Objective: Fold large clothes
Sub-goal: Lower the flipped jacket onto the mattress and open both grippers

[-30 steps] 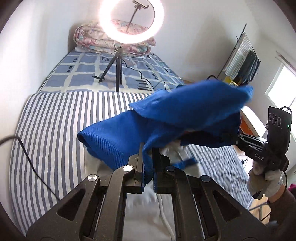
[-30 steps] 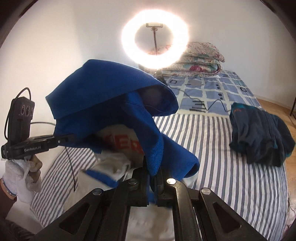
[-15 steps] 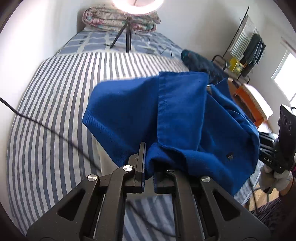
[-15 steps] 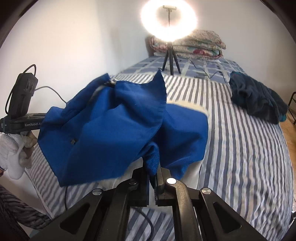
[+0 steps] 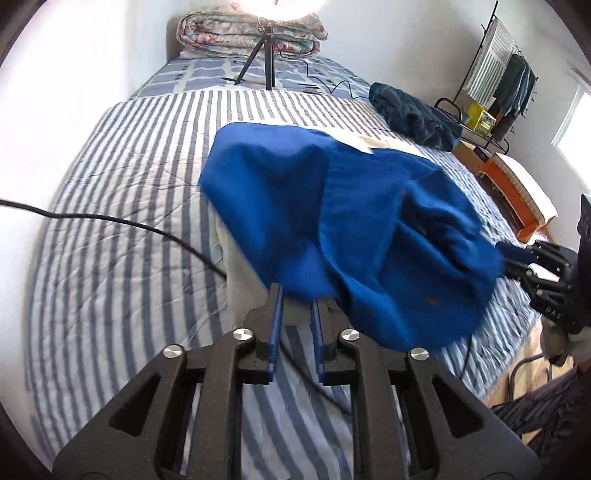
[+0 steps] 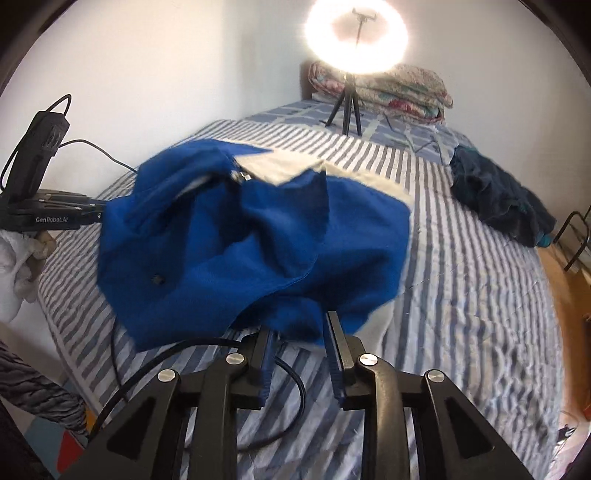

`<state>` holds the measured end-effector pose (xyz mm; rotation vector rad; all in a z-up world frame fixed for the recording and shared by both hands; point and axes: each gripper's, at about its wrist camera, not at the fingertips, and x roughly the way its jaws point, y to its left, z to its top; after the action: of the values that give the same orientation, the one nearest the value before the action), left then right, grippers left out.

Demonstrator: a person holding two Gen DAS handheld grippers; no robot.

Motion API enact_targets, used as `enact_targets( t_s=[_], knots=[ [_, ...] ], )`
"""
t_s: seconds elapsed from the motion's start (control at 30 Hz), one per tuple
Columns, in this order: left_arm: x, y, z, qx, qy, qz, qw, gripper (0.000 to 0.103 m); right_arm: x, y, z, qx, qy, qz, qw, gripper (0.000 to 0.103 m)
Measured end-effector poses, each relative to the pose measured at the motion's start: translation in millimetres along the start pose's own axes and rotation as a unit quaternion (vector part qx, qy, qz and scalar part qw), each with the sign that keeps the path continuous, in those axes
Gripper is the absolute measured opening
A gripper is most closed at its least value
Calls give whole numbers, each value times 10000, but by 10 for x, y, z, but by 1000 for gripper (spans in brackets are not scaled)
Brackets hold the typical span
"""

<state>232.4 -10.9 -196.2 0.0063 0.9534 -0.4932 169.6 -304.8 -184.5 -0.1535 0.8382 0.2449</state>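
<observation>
The left gripper (image 5: pixel 295 295) is opening its jaws, and a gap is showing between the blue pads; the hem of the blue garment (image 5: pixel 332 229) is lying just at the tips, no longer pinched. The right gripper (image 6: pixel 299 325) is opening too, its pads standing visibly apart with the garment's near edge drooping just above and between the tips, loose.

The blue garment (image 6: pixel 258 240) is billowing over the near part of the striped bed (image 5: pixel 129 184), bunched and folded on itself, with a pale lining or panel (image 6: pixel 288 166) showing along its far edge. Its near edge is reaching almost to the foot edge of the mattress, where a black cable (image 5: pixel 110 221) is trailing across the stripes and running under the cloth.

To the far side, a broad run of striped cover is lying bare up to a tripod (image 6: pixel 345 110) carrying a ring light (image 6: pixel 356 33), with folded quilts (image 5: pixel 251 37) stacked behind it. A dark garment (image 6: pixel 498 199) is heaped near the bed's right edge, well apart from the blue one. A drying rack (image 5: pixel 498 74) is standing beyond that edge.
</observation>
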Motion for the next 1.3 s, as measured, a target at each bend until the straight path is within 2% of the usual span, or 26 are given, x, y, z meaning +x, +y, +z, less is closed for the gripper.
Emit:
enact_targets(
  t_s=[0.17, 0.2, 0.37, 0.43, 0.47, 0.5, 0.7, 0.73, 0.8, 0.87, 1.03, 1.1, 1.2, 1.3],
  knots=[
    [-621, -65, -111, 77, -378, -133, 9992, 13, -742, 1, -34, 81, -506, 37, 9987, 30],
    [-763, -86, -123, 84, -472, -142, 9988, 16, -902, -6, -21, 85, -635, 41, 9979, 30],
    [-1476, -125, -96, -188, -914, -416, 9948, 20, -1622, -66, 110, 42, -1207, 9, 9927, 40],
    [-1785, -156, -26, -256, -1108, -495, 9923, 30, -1886, -57, 171, 5, -1391, 2, 9903, 42],
    [-1972, -180, 19, -269, -1239, -523, 9905, 38, -2016, -50, 214, -39, -1506, -44, 9886, 44],
    [-2128, -196, 68, -267, -1352, -538, 9890, 41, -2173, -43, 256, -88, -1645, -92, 9863, 44],
    [-3027, -344, 402, -76, -2008, -487, 9784, 42, -2835, -58, 566, -179, -2202, -109, 9752, 50],
    [-3165, -359, 462, -36, -2102, -504, 9764, 44, -2929, -65, 618, -216, -2276, -134, 9734, 53],
    [-3392, -363, 567, -65, -2280, -560, 9720, 55, -3076, -82, 715, -239, -2406, -179, 9702, 56],
    [-3526, -352, 660, -102, -2393, -584, 9691, 56, -3155, -113, 798, -205, -2489, -136, 9682, 57],
    [-3381, -230, 751, -283, -2322, -589, 9705, 62, -2976, -254, 863, 151, -2404, 66, 9705, 64],
    [-3128, -135, 768, -450, -2096, -658, 9745, 62, -2754, -299, 817, 272, -2185, 133, 9754, 65],
    [-2635, 13, 789, -642, -1747, -536, 9811, 62, -2333, -360, 714, 430, -1844, 169, 9818, 70],
    [-2077, 220, 828, -1061, -1296, -699, 9834, 62, -1878, -414, 595, 672, -1425, 295, 9871, 71]
  ],
)
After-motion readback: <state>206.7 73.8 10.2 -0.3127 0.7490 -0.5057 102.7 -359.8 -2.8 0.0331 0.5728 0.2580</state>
